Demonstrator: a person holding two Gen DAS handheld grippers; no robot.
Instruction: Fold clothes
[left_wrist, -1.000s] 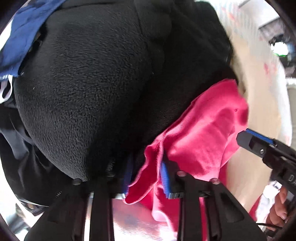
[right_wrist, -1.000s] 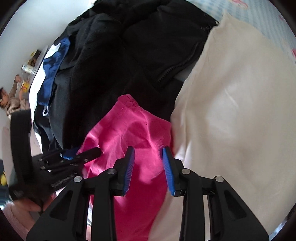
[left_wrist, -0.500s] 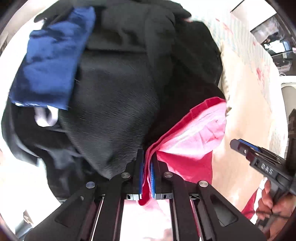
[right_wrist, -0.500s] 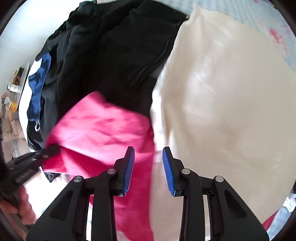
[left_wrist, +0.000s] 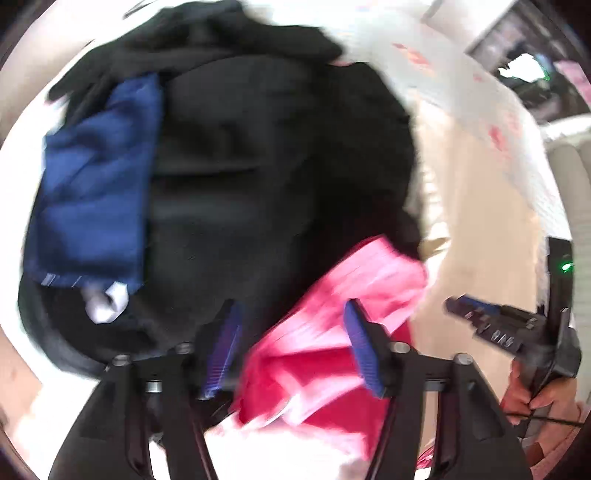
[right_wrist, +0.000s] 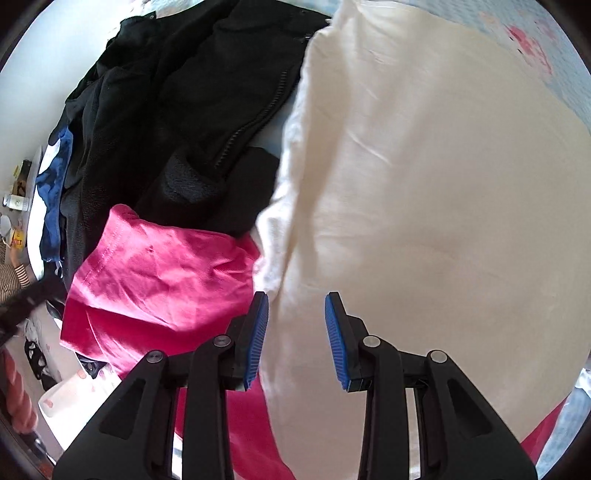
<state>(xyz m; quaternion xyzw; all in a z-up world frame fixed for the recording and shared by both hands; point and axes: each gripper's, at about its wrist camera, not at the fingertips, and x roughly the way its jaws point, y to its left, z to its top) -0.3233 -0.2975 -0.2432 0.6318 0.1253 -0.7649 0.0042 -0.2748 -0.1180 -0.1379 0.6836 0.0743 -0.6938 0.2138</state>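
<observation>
Left gripper (left_wrist: 291, 347): jaws spread wide, blue pads apart, holding nothing, poised over the near edge of a pink garment (right_wrist: 159, 273). View from this wrist blurred. Pink garment crumpled in the near middle of the pile, its far edge tucked against a heap of black clothes (right_wrist: 192, 110); lower part running under the cream cloth (right_wrist: 424, 206) on the right. Black heap includes a jacket with a zipper (right_wrist: 255, 118), lying far and left of the cream cloth. Blue garment (left_wrist: 92, 199) at the left side of the black heap, with a bit of white fabric (left_wrist: 107, 299) showing just below it.

Right gripper (right_wrist: 296, 338): jaws also parted, empty, hovering above the left border of the cream cloth, just beside the pink garment. Seen from the left wrist view at the right edge, gripped by a hand (left_wrist: 535, 395). Flowered sheet (right_wrist: 532, 48) visible at the far right beyond the cream cloth.
</observation>
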